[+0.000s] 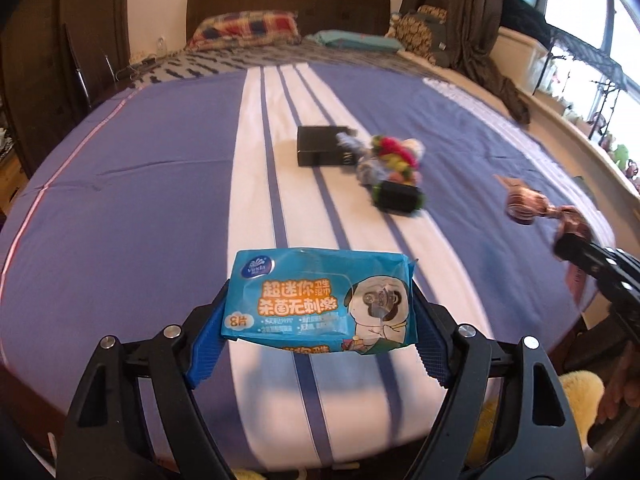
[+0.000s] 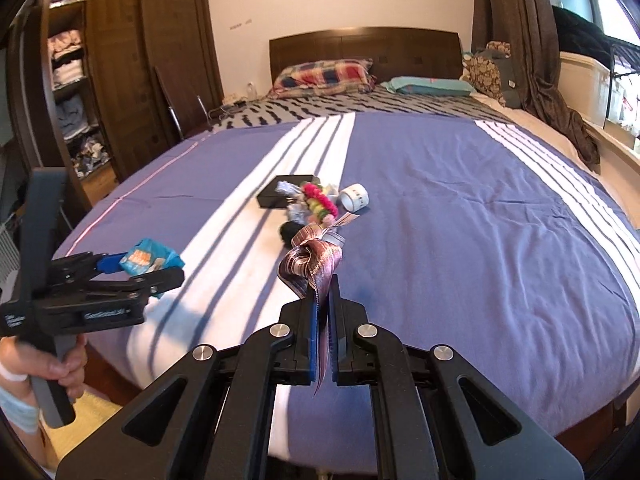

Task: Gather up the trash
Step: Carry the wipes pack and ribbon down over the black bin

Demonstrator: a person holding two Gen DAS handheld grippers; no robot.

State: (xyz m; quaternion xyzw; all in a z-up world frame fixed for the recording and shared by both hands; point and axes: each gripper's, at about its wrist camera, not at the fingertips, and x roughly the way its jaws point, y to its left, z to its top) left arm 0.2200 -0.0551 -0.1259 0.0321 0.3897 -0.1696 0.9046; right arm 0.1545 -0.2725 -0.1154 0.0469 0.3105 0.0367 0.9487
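Observation:
My left gripper (image 1: 320, 312) is shut on a blue wet-wipe packet (image 1: 320, 300), its blue pads (image 1: 208, 344) pressing both short ends, held above the bed's near edge. In the right wrist view the same left gripper (image 2: 140, 268) shows at the left with the packet (image 2: 150, 260) in it, held by a hand (image 2: 60, 368). My right gripper (image 2: 324, 292) is shut on a striped pink-brown ribbon (image 2: 314, 264), which loops up in front of the fingertips. That ribbon (image 1: 532, 206) and the right gripper's fingers (image 1: 580, 254) appear at the right of the left wrist view.
On the purple striped bedspread (image 2: 460, 220) lie a black box (image 2: 282, 190), a colourful pom-pom garland (image 2: 320, 202), a roll of white tape (image 2: 354, 196) and a black pouch (image 1: 398, 196). Pillows (image 2: 324, 72) sit by the headboard. A wardrobe (image 2: 132, 60) stands left, curtains (image 2: 532, 52) right.

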